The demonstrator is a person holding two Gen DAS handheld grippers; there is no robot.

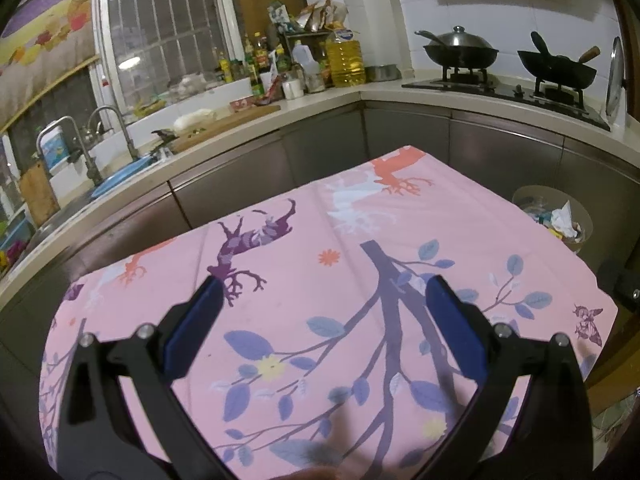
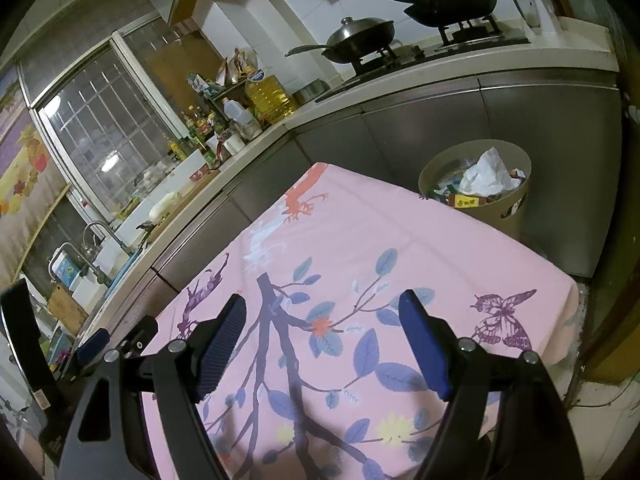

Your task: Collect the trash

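A beige trash bin (image 2: 476,190) stands on the floor past the table's far right corner, filled with crumpled white paper (image 2: 486,174) and wrappers. It also shows in the left wrist view (image 1: 554,212). My left gripper (image 1: 322,290) is open and empty above the table covered by a pink floral cloth (image 1: 320,240). My right gripper (image 2: 324,304) is open and empty above the same cloth (image 2: 380,232). No loose trash shows on the cloth. Part of the left gripper (image 2: 94,342) shows at the left of the right wrist view.
Steel cabinets and a counter wrap around the far side of the table. On the counter are a sink with faucets (image 1: 106,120), a cutting board (image 1: 224,124), bottles and an oil jug (image 1: 344,60), and a stove with two woks (image 1: 460,50).
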